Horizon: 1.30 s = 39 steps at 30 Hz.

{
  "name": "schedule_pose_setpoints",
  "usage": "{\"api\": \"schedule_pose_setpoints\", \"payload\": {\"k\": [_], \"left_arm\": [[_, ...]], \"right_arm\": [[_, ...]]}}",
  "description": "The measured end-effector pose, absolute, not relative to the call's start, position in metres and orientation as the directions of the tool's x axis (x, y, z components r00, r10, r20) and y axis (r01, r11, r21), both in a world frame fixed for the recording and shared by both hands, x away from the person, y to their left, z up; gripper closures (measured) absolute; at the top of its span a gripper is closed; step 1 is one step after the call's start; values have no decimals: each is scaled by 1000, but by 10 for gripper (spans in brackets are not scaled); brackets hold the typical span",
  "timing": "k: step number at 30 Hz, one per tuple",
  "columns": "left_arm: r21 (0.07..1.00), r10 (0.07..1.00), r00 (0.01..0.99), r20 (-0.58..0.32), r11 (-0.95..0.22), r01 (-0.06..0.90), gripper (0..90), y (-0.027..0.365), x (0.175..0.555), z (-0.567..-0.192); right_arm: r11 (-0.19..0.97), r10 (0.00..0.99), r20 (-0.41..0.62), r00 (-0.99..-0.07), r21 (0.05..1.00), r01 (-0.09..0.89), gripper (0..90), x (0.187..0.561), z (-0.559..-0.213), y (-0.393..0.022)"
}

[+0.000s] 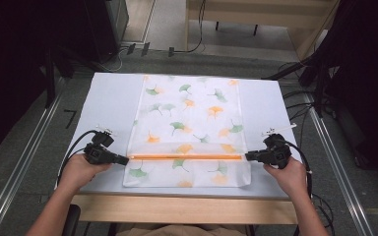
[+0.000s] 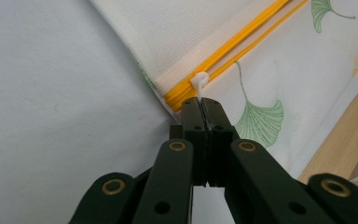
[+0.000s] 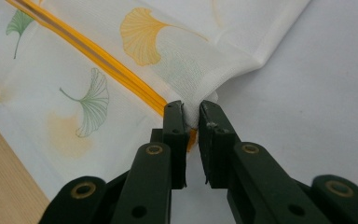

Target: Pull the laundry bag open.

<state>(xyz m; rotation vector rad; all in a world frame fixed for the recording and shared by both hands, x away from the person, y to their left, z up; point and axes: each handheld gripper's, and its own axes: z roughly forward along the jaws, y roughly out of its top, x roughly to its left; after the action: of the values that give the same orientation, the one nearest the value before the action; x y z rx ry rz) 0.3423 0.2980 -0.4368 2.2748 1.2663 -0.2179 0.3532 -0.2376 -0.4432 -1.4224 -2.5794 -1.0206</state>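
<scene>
A white mesh bag [image 1: 192, 113] printed with green and orange ginkgo leaves lies flat on the white table cover [image 1: 108, 98]. An orange zipper [image 1: 184, 157] runs across it near its front end. My left gripper [image 1: 126, 160] sits at the zipper's left end. In the left gripper view it [image 2: 204, 100] is shut on the small white zipper pull [image 2: 199, 81]. My right gripper [image 1: 247, 156] is at the zipper's right end. There its jaws [image 3: 191, 106] pinch the bag's bunched fabric edge [image 3: 205, 60], which tents up toward them beside the zipper [image 3: 98, 56].
The table's wooden front edge [image 1: 177, 209] runs just below the bag. Metal rails [image 1: 24, 157] flank the table on both sides. Cables and dark equipment [image 1: 108, 29] lie on the floor beyond the far edge.
</scene>
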Motion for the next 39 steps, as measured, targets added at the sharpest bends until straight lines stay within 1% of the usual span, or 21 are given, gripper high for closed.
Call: {"api": "schedule_pose_setpoints", "payload": {"k": [7, 9, 10, 11, 12, 13, 15, 16, 17, 19, 22, 23, 25, 29, 30, 31, 32, 34, 39], "left_arm": [[375, 747, 547, -379, -416, 828, 891, 297, 344, -438], [378, 745, 549, -380, -416, 827, 861, 298, 344, -438], [385, 744, 546, -385, -408, 828, 861, 298, 344, -438], [383, 739, 542, -399, -403, 831, 809, 300, 345, -438], [390, 739, 540, -402, -396, 832, 809, 301, 346, -438], [402, 737, 547, -398, -396, 826, 749, 302, 346, -437], [407, 740, 536, -407, -378, 831, 735, 304, 347, -438], [418, 743, 537, -399, -374, 828, 690, 306, 348, -438], [418, 743, 537, -399, -374, 828, 669, 306, 348, -438], [452, 748, 544, -380, -363, 815, 614, 307, 348, -436], [476, 748, 543, -382, -345, 809, 552, 307, 348, -434], [497, 752, 547, -368, -339, 799, 531, 307, 347, -433], [506, 754, 551, -359, -339, 793, 485, 307, 347, -432], [572, 760, 563, -325, -317, 757, 415, 311, 347, -429], [583, 764, 568, -307, -321, 746, 399, 312, 347, -428], [583, 764, 568, -307, -321, 746, 394, 312, 347, -428], [610, 772, 571, -281, -316, 727, 387, 314, 346, -427], [626, 782, 567, -258, -312, 715, 373, 317, 346, -426], [637, 799, 549, -246, -294, 713, 365, 322, 346, -427]], "right_arm": [[376, 751, 314, -581, 521, 767, 818, 351, -446, -237], [377, 752, 312, -581, 520, 767, 810, 350, -446, -237], [379, 752, 309, -582, 519, 766, 792, 350, -447, -238], [372, 754, 311, -579, 525, 766, 739, 350, -448, -239], [372, 754, 311, -579, 525, 766, 739, 350, -448, -239], [367, 752, 317, -578, 526, 767, 710, 350, -448, -239], [369, 751, 311, -582, 533, 761, 698, 350, -448, -239], [367, 749, 304, -589, 550, 750, 664, 349, -446, -239], [367, 749, 304, -589, 550, 750, 664, 349, -446, -239], [364, 748, 287, -599, 577, 731, 598, 350, -444, -239], [361, 749, 278, -601, 589, 723, 589, 351, -443, -239], [360, 747, 282, -602, 590, 723, 586, 351, -443, -239], [351, 748, 280, -602, 604, 716, 560, 352, -442, -239], [339, 751, 270, -603, 626, 702, 503, 353, -441, -239], [335, 751, 271, -602, 629, 701, 503, 354, -441, -239], [335, 751, 271, -602, 629, 701, 503, 354, -441, -239], [330, 751, 269, -603, 638, 695, 503, 354, -441, -240], [330, 753, 265, -603, 641, 693, 502, 355, -441, -241], [317, 762, 251, -597, 659, 682, 481, 355, -440, -244]]}}
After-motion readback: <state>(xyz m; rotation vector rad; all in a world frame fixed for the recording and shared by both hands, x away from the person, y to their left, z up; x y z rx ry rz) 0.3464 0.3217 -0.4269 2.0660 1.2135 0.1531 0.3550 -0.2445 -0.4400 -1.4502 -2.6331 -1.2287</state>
